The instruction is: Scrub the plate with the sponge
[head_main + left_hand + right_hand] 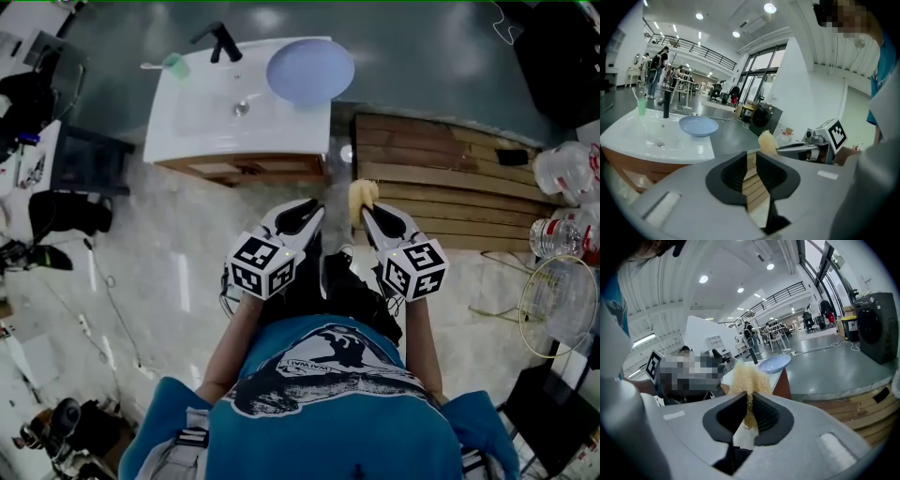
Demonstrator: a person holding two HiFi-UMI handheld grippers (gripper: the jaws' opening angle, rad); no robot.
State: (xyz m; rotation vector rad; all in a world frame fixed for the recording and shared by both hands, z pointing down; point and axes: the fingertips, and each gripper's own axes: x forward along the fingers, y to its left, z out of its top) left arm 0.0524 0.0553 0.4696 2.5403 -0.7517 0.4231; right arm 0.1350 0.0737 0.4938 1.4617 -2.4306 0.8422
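yellow sponge [363, 194] pinched in right gripper [367, 214] – left gripper [312, 212] jaws narrowly apart, empty; unheld plate [309, 70] at sink [187, 117] edge could slide off under scrubbing

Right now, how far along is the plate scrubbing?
Barely begun. Done: the sponge is picked up, clamped in the right gripper. In hand: the person stands away from the sink, both grippers over the floor; the left gripper is open and empty. Left: reaching the blue plate, which sits untouched on the sink's counter, and scrubbing it.
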